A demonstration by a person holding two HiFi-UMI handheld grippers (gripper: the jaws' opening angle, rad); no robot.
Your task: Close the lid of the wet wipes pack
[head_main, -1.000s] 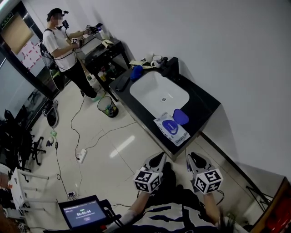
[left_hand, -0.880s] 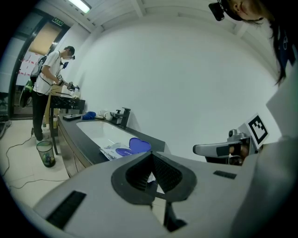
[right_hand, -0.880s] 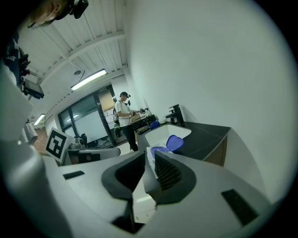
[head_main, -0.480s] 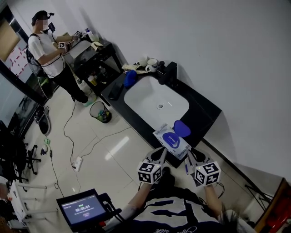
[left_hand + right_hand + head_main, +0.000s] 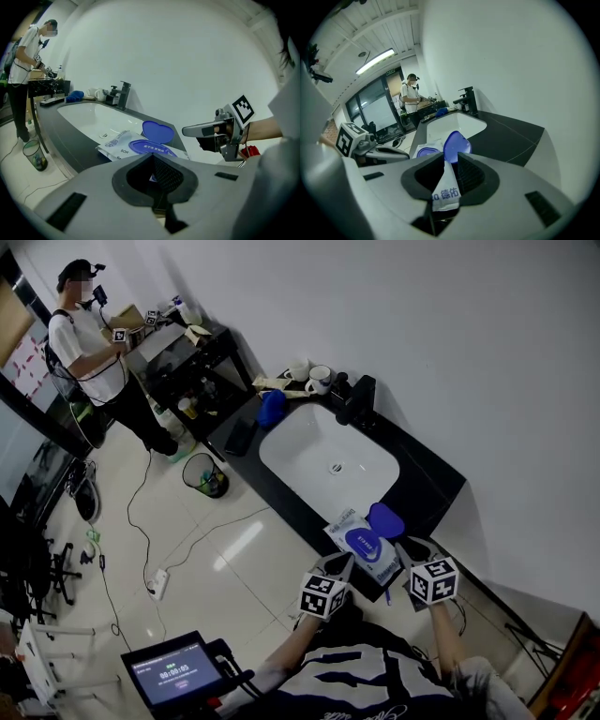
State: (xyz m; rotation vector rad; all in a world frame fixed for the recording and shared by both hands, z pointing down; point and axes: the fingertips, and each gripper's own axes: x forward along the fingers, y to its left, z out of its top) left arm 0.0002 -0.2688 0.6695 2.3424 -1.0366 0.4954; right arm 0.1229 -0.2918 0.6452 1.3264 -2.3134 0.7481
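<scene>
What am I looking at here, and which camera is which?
No robot: a person holds a two-jaw gripper in each hand. One picture looks down from a camera on their head; the other two ride on the grippers, looking along the jaws. On the black counter beside the sink lies a wet wipes pack, its blue lid flipped open. The right gripper pinches the pack's end flap. The left gripper has its jaws together by the pack; I can't tell whether it grips anything. A second person works in the background.
</scene>
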